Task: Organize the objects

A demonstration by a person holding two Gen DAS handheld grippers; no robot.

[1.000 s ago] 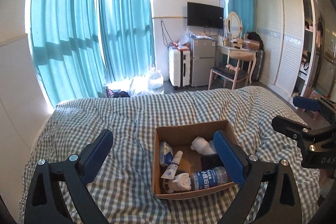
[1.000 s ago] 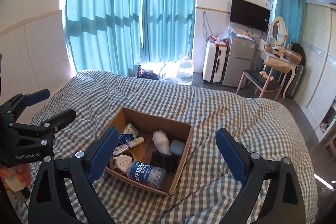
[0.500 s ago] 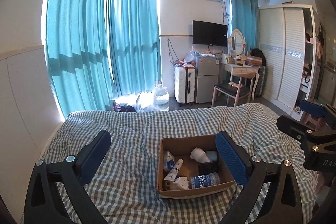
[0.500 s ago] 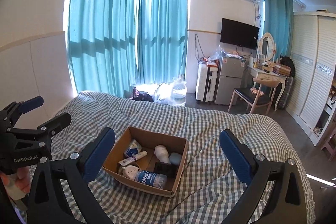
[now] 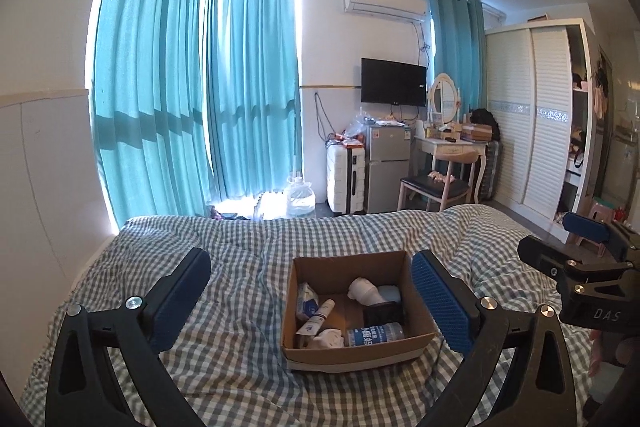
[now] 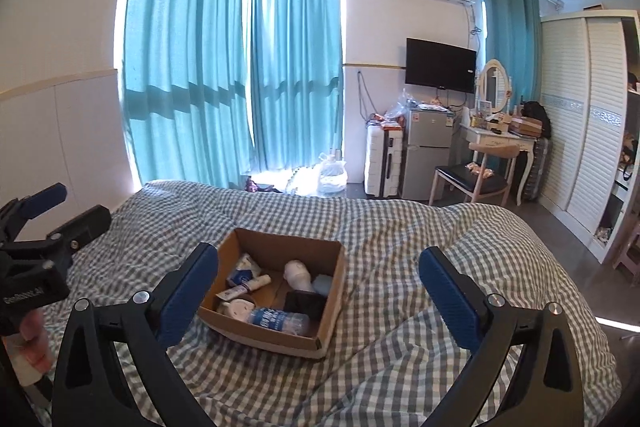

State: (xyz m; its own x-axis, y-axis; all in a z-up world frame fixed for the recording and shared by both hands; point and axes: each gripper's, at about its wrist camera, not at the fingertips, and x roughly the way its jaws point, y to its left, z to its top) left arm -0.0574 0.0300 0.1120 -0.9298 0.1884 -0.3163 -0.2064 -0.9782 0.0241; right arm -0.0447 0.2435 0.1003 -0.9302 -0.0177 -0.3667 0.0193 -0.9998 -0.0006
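- On the checked bedspread (image 5: 224,327) in front of us sits an open cardboard box (image 5: 352,349), resting flat on the wrinkled cover, roughly mid-bed.
- We hold the left gripper (image 5: 312,301) above the near part of the bed with its jaws spread wide and nothing between them; in its own view the box lies between the two blue pads, closer to the right one.
- We hold the right gripper (image 6: 320,297) the same way — jaws wide apart, empty — and from its camera the box sits just right of the left pad.
- Inside the box, along the near wall, a water bottle (image 6: 280,319) with a blue label lies on its side, and a white plug adapter (image 6: 239,307) lies just left of it.
- A small white tube (image 6: 250,287) lies slanted in the left half, beside a blue and white packet (image 6: 242,269) in the far left corner.
- Toward the far right we see a white rounded item (image 6: 298,273), a pale blue piece (image 6: 323,283) next to it, and a black object (image 6: 304,303) nearer us.
- Far beyond the bed hang teal curtains (image 5: 192,99); to the right stand a white suitcase (image 5: 345,179), a small fridge (image 5: 387,169), a chair (image 5: 434,187) at a dressing table — and a white wardrobe (image 5: 532,115) at the far right.
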